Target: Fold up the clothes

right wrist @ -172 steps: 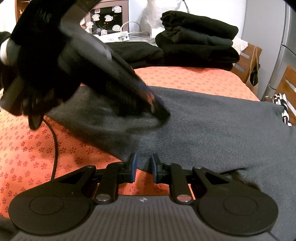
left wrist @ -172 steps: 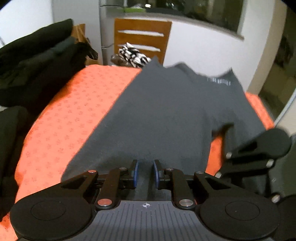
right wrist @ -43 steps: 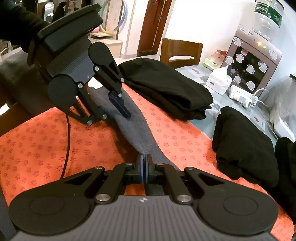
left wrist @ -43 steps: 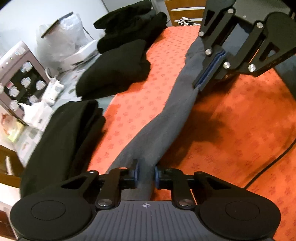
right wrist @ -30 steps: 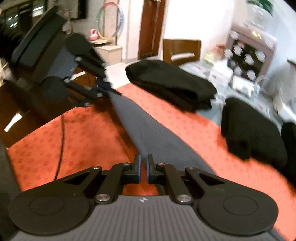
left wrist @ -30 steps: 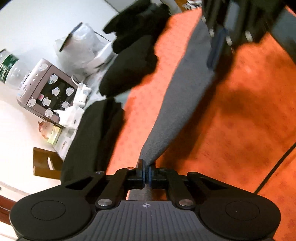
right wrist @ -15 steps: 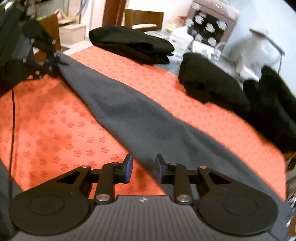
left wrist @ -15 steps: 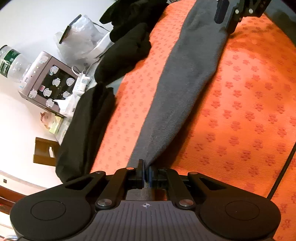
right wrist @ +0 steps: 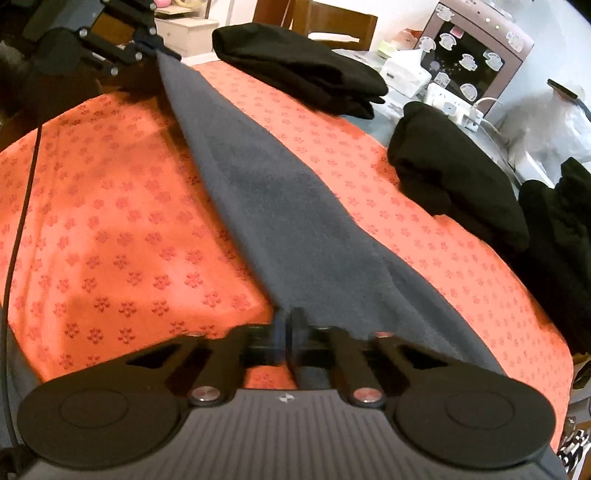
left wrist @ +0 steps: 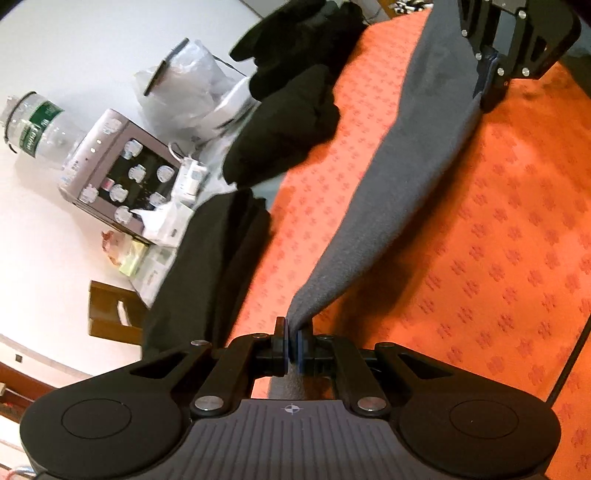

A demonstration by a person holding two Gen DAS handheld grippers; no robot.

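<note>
Left gripper pinches near end of grey garment. Right gripper, jaws just closed after opening, clamps opposite end. Garment stretches as long folded strip between both, along middle of table with orange cloth. Beyond strip, toward table's far edge: three black folded piles. Past the edge: sticker-covered box, water bottle.

Domestic dining/living rm: table w/ orange flower-print cloth, folded black garments, brown wooden chair, sticker-covered grey countertop appliance, clear plastic water bottle w/ green label, white plastic bag.
</note>
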